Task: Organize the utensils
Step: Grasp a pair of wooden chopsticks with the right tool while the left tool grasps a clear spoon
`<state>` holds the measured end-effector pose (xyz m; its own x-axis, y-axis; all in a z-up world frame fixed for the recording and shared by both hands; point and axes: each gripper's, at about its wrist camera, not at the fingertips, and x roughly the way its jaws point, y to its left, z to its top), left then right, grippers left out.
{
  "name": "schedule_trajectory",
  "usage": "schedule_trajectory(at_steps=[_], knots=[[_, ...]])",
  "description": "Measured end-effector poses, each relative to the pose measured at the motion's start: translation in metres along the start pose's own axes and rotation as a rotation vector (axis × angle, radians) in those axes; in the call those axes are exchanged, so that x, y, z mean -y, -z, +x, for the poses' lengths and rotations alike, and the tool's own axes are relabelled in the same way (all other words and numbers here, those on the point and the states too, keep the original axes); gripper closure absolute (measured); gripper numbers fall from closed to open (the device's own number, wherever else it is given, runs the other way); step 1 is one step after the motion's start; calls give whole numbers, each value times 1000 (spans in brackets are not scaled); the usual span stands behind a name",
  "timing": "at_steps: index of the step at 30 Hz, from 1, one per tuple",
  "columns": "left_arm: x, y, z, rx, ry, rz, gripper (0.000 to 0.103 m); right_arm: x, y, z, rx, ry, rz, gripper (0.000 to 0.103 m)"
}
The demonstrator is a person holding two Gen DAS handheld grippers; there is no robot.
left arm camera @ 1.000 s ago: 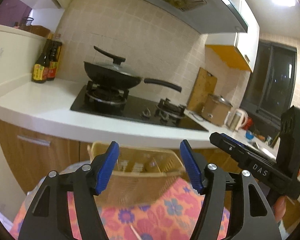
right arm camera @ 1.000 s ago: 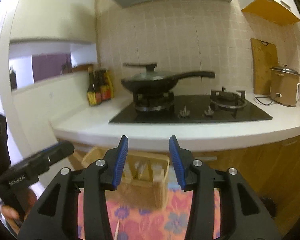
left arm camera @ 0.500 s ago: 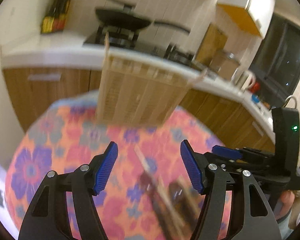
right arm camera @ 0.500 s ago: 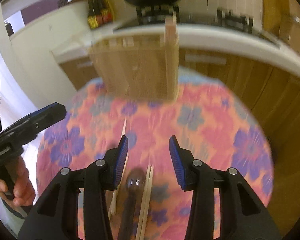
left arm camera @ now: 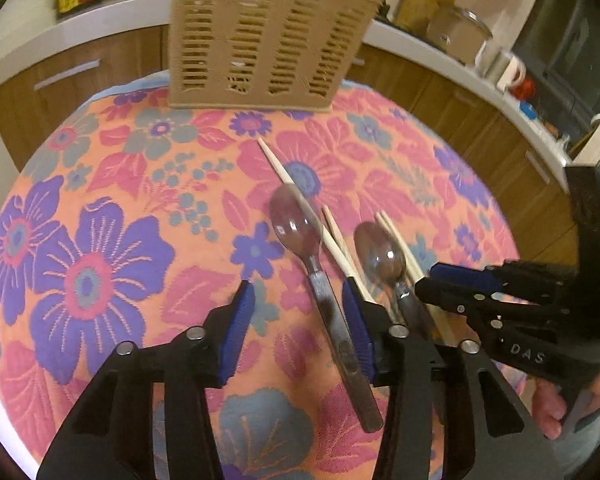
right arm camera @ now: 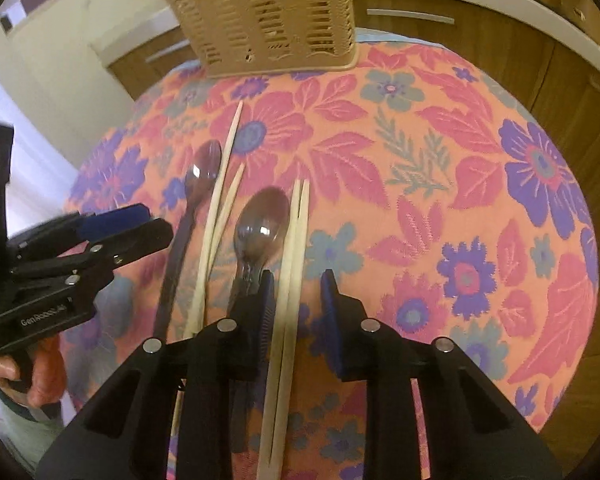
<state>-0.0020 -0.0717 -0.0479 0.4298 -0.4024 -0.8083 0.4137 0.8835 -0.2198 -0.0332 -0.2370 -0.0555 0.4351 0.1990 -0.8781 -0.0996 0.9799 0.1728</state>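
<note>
Your left gripper (left arm camera: 298, 316) is hovering over the floral tablecloth (left arm camera: 100, 240) with its blue pads spread apart, holding nothing — the handle of the left spoon (left arm camera: 320, 280) is lying in the gap between them. Just to the right of that spoon, a loose pair of chopsticks (left arm camera: 324, 232) is running diagonally, one stick crossing the edge of its bowl. Next comes the second spoon (right arm camera: 260, 232), bowl up, and touching its right side a tight pair of chopsticks (right arm camera: 294, 248) is lying parallel. Your right gripper (right arm camera: 296, 296) is sitting over that tight pair with its fingers parted, the two sticks passing between them close against the left pad; you are not clamping anything. All four utensils are resting on the cloth, well apart from the slotted beige utensil basket (left arm camera: 260, 36), which is standing upright at the far edge of the round table, in front of the wooden cabinets (right arm camera: 480, 40).
</note>
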Motion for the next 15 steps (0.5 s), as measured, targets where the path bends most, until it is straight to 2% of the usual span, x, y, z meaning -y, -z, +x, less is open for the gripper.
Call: schedule_trajectory(at_steps=[2, 12, 14, 15], knots=[[5, 0, 4, -14, -26, 15, 67, -5, 1, 1, 2, 32, -25, 82], [22, -15, 17, -28, -95, 70, 69, -25, 2, 5, -11, 160, -132, 84], [21, -18, 20, -24, -117, 51, 89, -25, 2, 5, -15, 153, -140, 92], [18, -20, 20, -23, -119, 40, 91, -24, 2, 4, -15, 152, -137, 93]])
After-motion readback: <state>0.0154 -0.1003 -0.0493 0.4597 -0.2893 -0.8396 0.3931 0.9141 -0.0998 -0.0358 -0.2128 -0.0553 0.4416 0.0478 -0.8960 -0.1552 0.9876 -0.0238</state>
